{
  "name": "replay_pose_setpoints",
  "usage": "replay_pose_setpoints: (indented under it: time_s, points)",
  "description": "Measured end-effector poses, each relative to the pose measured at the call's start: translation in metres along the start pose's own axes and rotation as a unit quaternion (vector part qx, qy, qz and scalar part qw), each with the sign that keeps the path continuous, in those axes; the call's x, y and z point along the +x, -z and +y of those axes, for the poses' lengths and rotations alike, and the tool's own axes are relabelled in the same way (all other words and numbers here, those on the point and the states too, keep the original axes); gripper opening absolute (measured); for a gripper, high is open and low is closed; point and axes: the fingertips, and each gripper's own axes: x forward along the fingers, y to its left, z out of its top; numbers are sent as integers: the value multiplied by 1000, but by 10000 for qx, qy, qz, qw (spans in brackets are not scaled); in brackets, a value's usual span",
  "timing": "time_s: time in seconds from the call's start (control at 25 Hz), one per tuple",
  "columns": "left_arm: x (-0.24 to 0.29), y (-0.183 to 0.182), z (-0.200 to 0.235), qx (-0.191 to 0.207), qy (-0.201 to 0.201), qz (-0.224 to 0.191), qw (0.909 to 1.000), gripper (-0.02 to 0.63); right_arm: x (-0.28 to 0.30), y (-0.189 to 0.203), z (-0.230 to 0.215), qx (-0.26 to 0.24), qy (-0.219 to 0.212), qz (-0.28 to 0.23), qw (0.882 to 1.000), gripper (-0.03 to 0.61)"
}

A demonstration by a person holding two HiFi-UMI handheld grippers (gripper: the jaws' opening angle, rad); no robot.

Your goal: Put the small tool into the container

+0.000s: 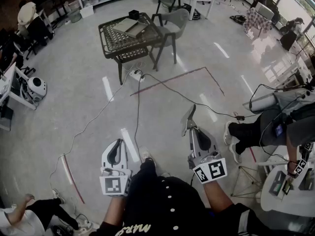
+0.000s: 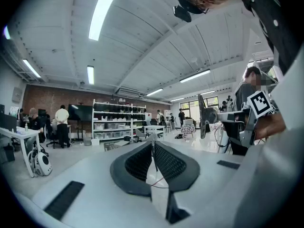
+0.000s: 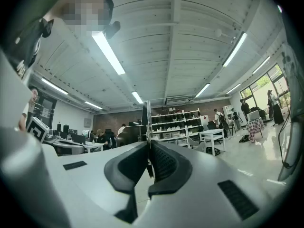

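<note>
Black cables (image 1: 138,107) cross the floor below the upper-centre table (image 1: 115,44); you could trip. Left gripper (image 1: 118,144) and right gripper (image 1: 189,118) are closed, empty.

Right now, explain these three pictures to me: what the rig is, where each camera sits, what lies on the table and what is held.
There is no robot here: a person holds a two-jaw tool in each hand. The head view looks down from the person's head, with the left gripper on its left and the right gripper on its right. The other two views ride on the grippers and look along their jaws. In both, the jaws are closed together with nothing between them, so nothing is held. Ahead stands a dark mesh table beside a grey chair. On it lie flat grey pieces and a small black box, too small to name further.
</note>
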Motion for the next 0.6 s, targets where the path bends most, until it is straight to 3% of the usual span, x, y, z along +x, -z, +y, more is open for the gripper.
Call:
replay_pose_setpoints:
  time_s: [0.6]
  points:
    - [81, -13, 42, 9, -25, -103, 9999, 38, 84, 1, -34, 11, 120, -73, 9999, 20]
